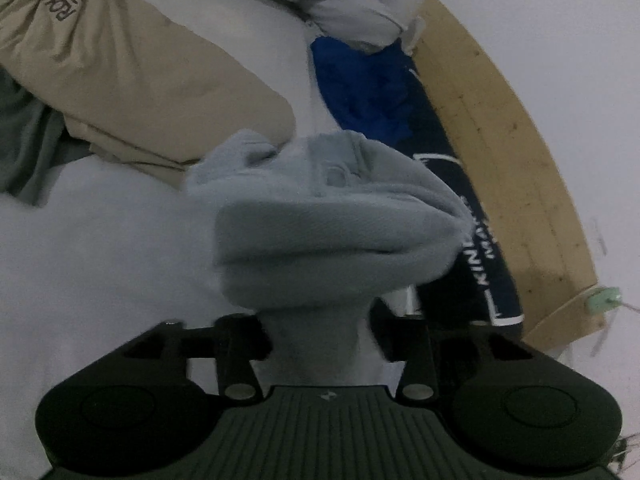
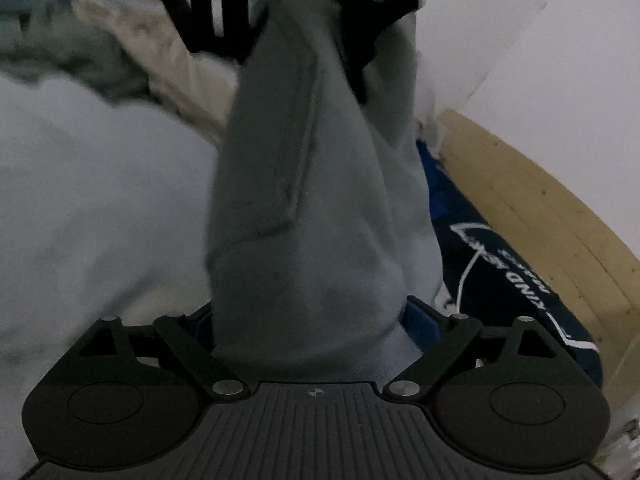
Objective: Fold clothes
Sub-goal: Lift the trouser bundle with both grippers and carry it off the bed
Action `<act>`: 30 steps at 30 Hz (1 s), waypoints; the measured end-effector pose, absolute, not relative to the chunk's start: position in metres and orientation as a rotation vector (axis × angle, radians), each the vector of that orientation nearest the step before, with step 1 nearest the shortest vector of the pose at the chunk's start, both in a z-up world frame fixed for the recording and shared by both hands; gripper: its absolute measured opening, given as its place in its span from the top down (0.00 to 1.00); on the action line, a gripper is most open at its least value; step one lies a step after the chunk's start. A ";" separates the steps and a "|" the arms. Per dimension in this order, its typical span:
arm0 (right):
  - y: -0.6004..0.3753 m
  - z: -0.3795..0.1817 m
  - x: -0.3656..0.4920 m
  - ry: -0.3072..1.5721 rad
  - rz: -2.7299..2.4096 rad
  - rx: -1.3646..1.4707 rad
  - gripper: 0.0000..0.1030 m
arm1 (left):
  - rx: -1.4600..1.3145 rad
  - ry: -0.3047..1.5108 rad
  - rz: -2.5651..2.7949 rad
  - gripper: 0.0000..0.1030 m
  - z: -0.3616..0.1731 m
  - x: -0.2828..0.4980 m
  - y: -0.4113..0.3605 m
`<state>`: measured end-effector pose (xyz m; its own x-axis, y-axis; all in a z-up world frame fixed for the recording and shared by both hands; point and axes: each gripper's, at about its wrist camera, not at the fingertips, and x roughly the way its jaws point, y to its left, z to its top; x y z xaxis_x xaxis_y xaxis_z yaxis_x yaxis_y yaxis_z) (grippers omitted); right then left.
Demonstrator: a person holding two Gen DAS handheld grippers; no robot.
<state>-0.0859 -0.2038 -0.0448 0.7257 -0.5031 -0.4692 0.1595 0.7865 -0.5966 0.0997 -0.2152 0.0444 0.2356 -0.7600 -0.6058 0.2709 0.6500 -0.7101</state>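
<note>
— Grey cloth fills both views. Where is it exactly?

— The grey garment (image 1: 320,216) is bunched in a thick roll in front of the left gripper (image 1: 320,332), with a narrow neck of it running back between the jaws. In the right wrist view the same grey garment (image 2: 312,200) hangs in a long fold from the left gripper (image 2: 304,20) at the top, down into the right gripper (image 2: 316,340).

— Are the left jaws clamped on it?

— I cannot tell. The fingertips are buried under the roll, and a gap shows beside the neck on one side. The cloth does hang from them.

— And the right?

— Its jaws stand wide apart. The cloth passes between them, but the blue pads (image 2: 420,320) sit clear of it at the side.

— What lies underneath?

— A white bed sheet (image 1: 100,240). A beige garment (image 1: 140,80) lies crumpled at the far left. A blue garment (image 1: 360,88) is heaped beyond the roll. A navy garment (image 1: 468,216) with white lettering runs along a wooden frame (image 1: 520,160) at the bed's edge. The right view is blurred towards the top.
</note>
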 end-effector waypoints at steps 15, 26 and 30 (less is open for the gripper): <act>-0.225 -0.001 -0.115 0.601 -0.167 -0.496 0.60 | -0.595 1.049 -0.850 0.75 0.062 0.103 -0.194; -0.168 0.069 -0.125 0.404 -0.033 -0.646 0.65 | -0.689 0.847 -0.824 0.75 0.128 0.064 -0.092; -0.122 0.092 -0.114 0.309 0.042 -0.700 0.65 | -0.726 0.743 -0.763 0.75 0.151 0.059 -0.035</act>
<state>-0.1142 -0.1222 0.0915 0.9536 -0.0655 -0.2939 -0.1408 0.7660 -0.6273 0.0588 -0.0346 0.1514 0.5068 -0.8032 -0.3132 0.3343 0.5179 -0.7874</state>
